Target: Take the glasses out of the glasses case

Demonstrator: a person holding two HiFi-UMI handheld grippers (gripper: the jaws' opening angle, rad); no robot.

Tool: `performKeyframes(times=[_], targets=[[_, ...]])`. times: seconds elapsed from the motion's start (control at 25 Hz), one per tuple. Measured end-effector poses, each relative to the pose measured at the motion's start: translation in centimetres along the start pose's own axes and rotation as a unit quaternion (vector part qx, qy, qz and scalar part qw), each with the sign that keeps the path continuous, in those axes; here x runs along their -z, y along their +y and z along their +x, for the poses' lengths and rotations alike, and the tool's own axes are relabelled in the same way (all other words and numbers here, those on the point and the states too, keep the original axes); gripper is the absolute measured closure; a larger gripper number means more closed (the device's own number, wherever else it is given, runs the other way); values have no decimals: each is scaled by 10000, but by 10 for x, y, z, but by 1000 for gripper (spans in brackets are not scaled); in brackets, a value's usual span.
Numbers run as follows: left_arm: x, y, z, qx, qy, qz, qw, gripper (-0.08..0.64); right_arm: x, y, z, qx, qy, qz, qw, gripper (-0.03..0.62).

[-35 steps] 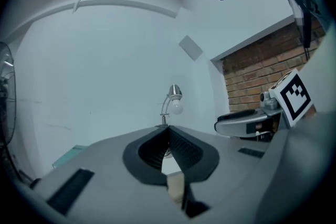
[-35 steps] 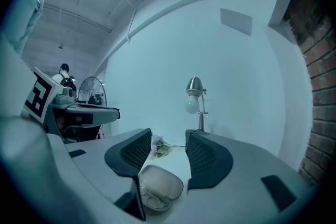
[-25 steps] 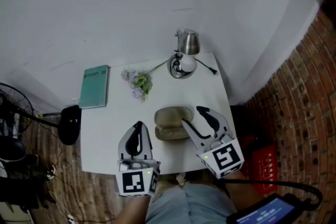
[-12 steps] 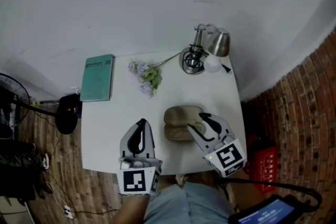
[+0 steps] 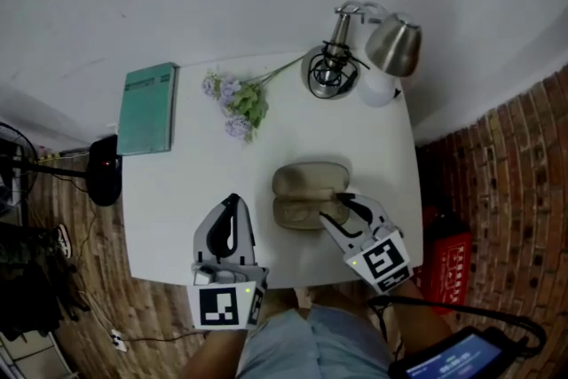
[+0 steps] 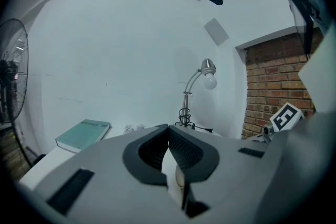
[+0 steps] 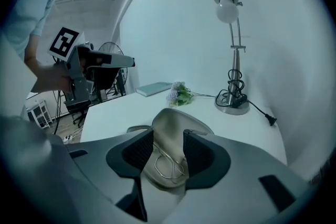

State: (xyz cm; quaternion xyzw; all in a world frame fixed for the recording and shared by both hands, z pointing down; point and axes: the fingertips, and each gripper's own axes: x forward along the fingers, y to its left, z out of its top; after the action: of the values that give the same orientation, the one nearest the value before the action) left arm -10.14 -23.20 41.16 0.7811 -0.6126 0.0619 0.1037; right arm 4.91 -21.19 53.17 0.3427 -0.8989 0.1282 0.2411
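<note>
Right gripper point(image 7: 168, 132): jaws spread wide and pointing down at the open beige oval glasses case point(image 5: 307, 184). The case's lower shell sits right between the two dark ribbed pads. I can't tell whether the pads touch its rim, and I see no squeeze on it.

Thin wire-framed glasses point(image 7: 167, 165) are in that lower shell, lying flat between my right jaws. The lid is hinged back, away from me, toward the far side of the table.

Left gripper point(image 5: 233, 202): jaws pressed together at the tips, nothing pinched. It is over the white tabletop point(image 5: 173, 191), just left of the case and clear of it, pointing close to level.

In the head view the case is right of centre on the table, toward the near edge. My right jaws come in at its near right end.

Rest of the table:
- The teal hardcover book point(image 5: 147, 107) lies flat at the far left corner.
- The sprig of purple flowers with green leaves point(image 5: 238, 105) is in the far middle, with its stem running toward the lamp base.
- The silver gooseneck desk lamp point(image 5: 391, 45) is at the far right corner, with black cord coiled on its round base and the bare bulb below the shade.

Off the table, a black fan point(image 6: 11, 71) stands on the left and a red brick wall point(image 5: 497, 155) is on the right.
</note>
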Motion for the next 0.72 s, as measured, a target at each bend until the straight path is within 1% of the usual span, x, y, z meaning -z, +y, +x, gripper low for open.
performKeyframes(times=[0.12, 0.28, 0.52, 0.72], targets=[[9, 0, 3, -3, 137, -12, 9999, 554, 13, -2, 3, -18, 170, -48, 9998, 400], [11, 1, 6, -21, 83, -38, 10000, 554, 27, -1, 6, -55, 377, -340, 9987, 417], [13, 1, 3, -33, 121, -22, 9999, 554, 36, 3, 8, -53, 521, -342, 9980, 445], [13, 2, 1, -104, 189, -22, 9998, 554, 48, 6, 10, -146, 781, -566, 9952, 448]])
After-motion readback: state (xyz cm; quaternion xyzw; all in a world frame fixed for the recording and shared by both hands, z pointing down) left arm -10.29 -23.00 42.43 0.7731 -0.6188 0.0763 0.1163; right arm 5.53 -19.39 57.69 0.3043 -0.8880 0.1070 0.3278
